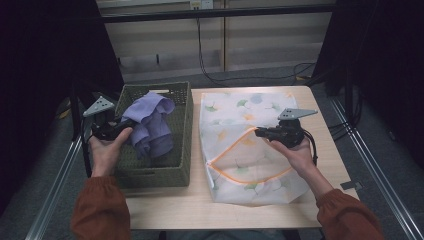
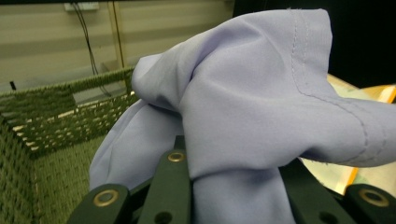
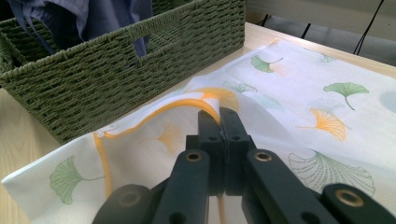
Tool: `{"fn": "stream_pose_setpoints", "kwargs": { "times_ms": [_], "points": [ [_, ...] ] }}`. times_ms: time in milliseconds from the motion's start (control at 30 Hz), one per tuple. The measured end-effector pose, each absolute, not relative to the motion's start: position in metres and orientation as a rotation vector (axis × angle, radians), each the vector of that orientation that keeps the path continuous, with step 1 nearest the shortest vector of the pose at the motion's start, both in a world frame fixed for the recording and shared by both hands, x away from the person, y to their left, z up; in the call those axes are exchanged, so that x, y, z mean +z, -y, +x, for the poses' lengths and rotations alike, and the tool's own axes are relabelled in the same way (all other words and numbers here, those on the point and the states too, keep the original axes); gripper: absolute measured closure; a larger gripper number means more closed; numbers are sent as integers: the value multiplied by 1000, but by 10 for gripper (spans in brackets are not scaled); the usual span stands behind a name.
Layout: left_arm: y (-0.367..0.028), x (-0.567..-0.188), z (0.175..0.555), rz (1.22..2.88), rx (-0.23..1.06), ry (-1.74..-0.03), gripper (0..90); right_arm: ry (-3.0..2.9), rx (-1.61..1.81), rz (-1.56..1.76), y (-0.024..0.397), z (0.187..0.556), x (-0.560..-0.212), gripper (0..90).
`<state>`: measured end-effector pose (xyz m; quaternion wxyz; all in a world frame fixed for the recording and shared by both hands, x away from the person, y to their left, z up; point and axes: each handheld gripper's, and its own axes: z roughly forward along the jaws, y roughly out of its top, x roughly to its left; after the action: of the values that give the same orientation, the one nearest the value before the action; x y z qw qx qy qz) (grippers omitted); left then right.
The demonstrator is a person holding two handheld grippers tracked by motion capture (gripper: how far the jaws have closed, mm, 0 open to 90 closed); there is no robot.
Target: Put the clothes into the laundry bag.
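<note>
Two grippers were clamped on fabric. A lavender garment point(image 1: 150, 125) was gripped by the left gripper point(image 1: 116, 129) over the woven basket point(image 1: 181, 170) at the tabletop's left edge. The mesh laundry bag's point(image 1: 260, 180) orange-zippered rim was pinched by the right gripper point(image 1: 260, 132).

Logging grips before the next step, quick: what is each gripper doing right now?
Left gripper: shut on the lilac garment above the green woven basket.
Right gripper: shut on the orange-trimmed opening edge of the leaf-print laundry bag.
</note>
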<state>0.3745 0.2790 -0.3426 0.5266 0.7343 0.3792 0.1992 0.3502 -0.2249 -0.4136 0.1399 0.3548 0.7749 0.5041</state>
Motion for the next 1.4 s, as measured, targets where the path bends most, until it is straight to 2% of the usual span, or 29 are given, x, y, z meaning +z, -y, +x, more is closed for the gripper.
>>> {"fn": "stream_pose_setpoints", "kwargs": {
  "times_ms": [1400],
  "points": [
    [-289,-287,331,1573,616,-758,791,-2244,1451,1016,223,349,-413,897]
  ]
}}
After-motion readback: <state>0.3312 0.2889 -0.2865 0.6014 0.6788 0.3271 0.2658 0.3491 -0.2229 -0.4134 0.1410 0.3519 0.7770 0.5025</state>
